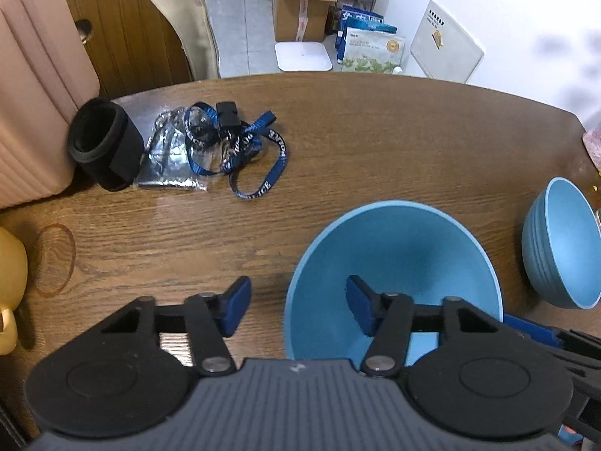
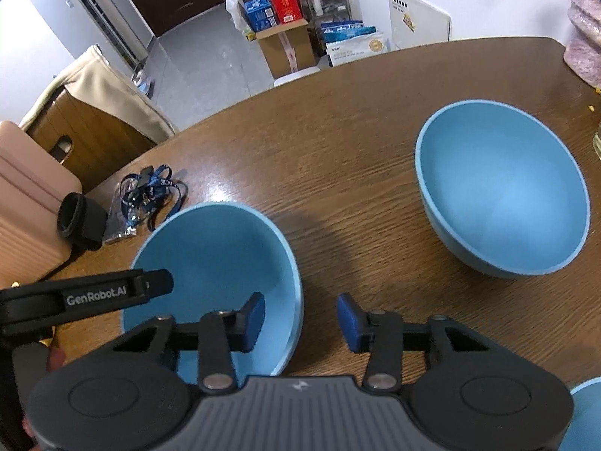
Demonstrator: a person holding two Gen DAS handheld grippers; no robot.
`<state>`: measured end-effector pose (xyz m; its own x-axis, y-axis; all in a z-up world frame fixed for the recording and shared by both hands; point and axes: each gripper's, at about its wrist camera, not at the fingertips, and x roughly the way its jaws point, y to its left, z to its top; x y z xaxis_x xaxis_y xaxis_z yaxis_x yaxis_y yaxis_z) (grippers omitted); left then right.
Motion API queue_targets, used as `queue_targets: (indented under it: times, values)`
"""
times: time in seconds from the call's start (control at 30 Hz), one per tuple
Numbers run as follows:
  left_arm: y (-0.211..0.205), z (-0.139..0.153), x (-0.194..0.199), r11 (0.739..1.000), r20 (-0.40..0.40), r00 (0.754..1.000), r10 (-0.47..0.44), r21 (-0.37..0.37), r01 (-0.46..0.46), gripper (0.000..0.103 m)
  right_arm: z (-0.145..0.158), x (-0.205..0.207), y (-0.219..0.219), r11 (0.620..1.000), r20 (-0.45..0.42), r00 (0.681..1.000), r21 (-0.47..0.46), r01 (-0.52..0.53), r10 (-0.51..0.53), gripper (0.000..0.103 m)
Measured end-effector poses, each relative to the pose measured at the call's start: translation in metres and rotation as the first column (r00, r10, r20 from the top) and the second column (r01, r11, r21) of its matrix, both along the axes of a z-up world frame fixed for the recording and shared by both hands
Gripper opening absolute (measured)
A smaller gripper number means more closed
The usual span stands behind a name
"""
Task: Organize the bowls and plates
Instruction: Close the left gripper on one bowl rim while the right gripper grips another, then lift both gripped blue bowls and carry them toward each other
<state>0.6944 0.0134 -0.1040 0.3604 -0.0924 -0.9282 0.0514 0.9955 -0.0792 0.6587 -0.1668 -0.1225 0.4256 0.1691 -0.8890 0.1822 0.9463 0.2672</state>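
The brown wooden table (image 1: 375, 143) carries a near blue bowl (image 1: 394, 263) and a second blue bowl (image 2: 503, 188) well apart to its right, with a black sleeve (image 1: 105, 143) and a blue lanyard (image 1: 244, 150) at the far left. Both grippers straddle the near bowl's rim on opposite sides, half open and gripping nothing: the left gripper (image 1: 298, 306) and the right gripper (image 2: 300, 321) each have one pad inside, one outside. Only the left wrist view shows a yellow object (image 1: 9, 285); only the right shows a pink textured thing (image 2: 586, 30) at the table's far right.

Three blue bowls (image 2: 503, 188), one lanyard (image 1: 244, 150)
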Motion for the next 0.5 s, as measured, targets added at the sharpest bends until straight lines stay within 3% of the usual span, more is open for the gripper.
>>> queue_targets:
  times: [0.1,0.17,0.27,0.43,0.5]
  values:
    - [0.001,-0.004,0.000,1.000,-0.018,1.000,0.002,-0.006,-0.002,0.043,-0.006,0.001,-0.002,1.000,-0.015,1.000,0.011,0.001,-0.001,0.028]
    - [0.001,-0.006,0.001,1.000,-0.028,1.000,0.002,-0.014,-0.003,0.031,-0.009,0.001,-0.003,1.000,-0.022,1.000,0.016,0.001,-0.001,0.021]
    - [0.002,-0.009,0.000,1.000,-0.036,0.999,0.005,-0.020,-0.006,0.022,-0.012,0.002,-0.004,1.000,-0.027,1.000,0.025,-0.003,0.004,0.020]
    - [0.002,-0.011,0.000,1.000,-0.045,0.999,0.011,-0.026,-0.012,0.013,-0.012,0.004,-0.001,0.999,-0.021,1.000,0.031,-0.020,0.021,0.009]
    - [0.002,-0.011,0.000,1.000,-0.044,0.999,0.013,-0.024,-0.014,0.012,-0.011,0.004,-0.001,0.999,-0.020,0.999,0.022,-0.024,0.025,0.008]
